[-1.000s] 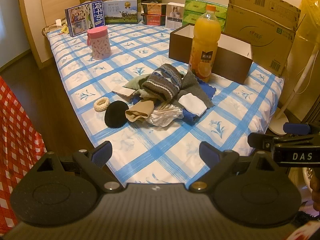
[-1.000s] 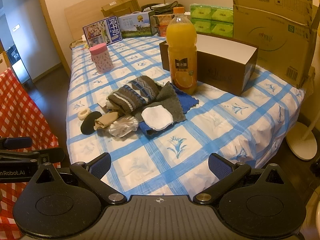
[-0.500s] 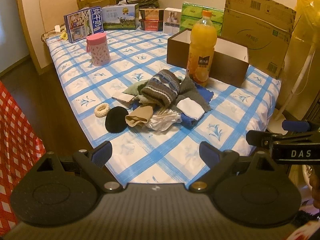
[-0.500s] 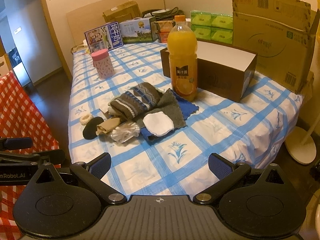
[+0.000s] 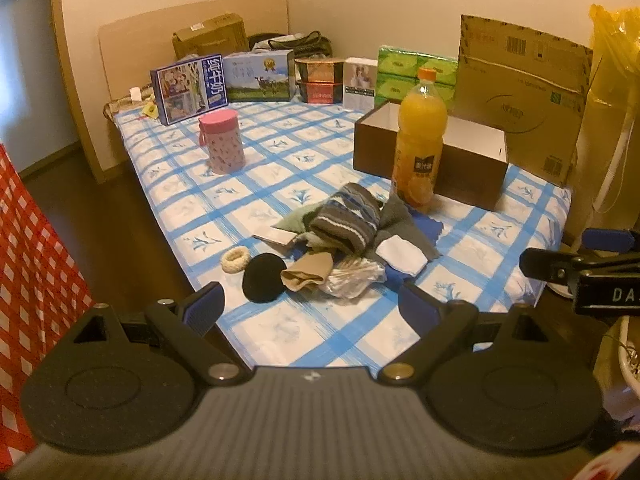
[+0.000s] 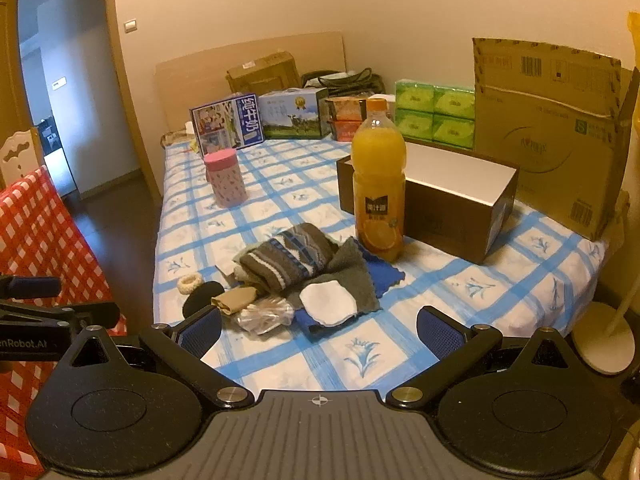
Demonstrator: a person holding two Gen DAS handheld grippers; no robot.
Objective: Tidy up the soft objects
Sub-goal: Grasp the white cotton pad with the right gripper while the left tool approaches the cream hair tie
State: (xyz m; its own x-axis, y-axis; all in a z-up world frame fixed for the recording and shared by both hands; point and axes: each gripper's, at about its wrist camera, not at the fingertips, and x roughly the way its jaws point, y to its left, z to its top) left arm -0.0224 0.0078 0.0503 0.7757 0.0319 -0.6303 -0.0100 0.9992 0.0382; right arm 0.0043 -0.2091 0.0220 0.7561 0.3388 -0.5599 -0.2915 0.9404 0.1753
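Note:
A pile of soft things lies near the front of the blue checked table (image 5: 280,328): a striped knit piece (image 5: 347,220) (image 6: 290,260), a grey cloth (image 6: 352,276), a white pad (image 5: 402,255) (image 6: 329,303), a blue cloth (image 6: 382,274), a black round pad (image 5: 263,282), a tan sock (image 5: 308,274), a crinkled plastic bag (image 5: 352,278) and a cream scrunchie (image 5: 235,260). An open brown box (image 5: 436,156) (image 6: 448,200) stands behind the pile. My left gripper (image 5: 310,308) and right gripper (image 6: 318,330) are both open and empty, held before the table's front edge, apart from the pile.
An orange juice bottle (image 5: 418,140) (image 6: 378,180) stands between pile and box. A pink canister (image 5: 222,144) stands further left. Cartons and green tissue packs (image 5: 416,72) line the back; a big cardboard box (image 5: 520,92) is at the right. A red checked cloth (image 5: 28,280) hangs at left.
Both grippers have pulled back and tilted up, so the table and the pile look farther and lower in both views. Both stay open. Nothing on the table moved.

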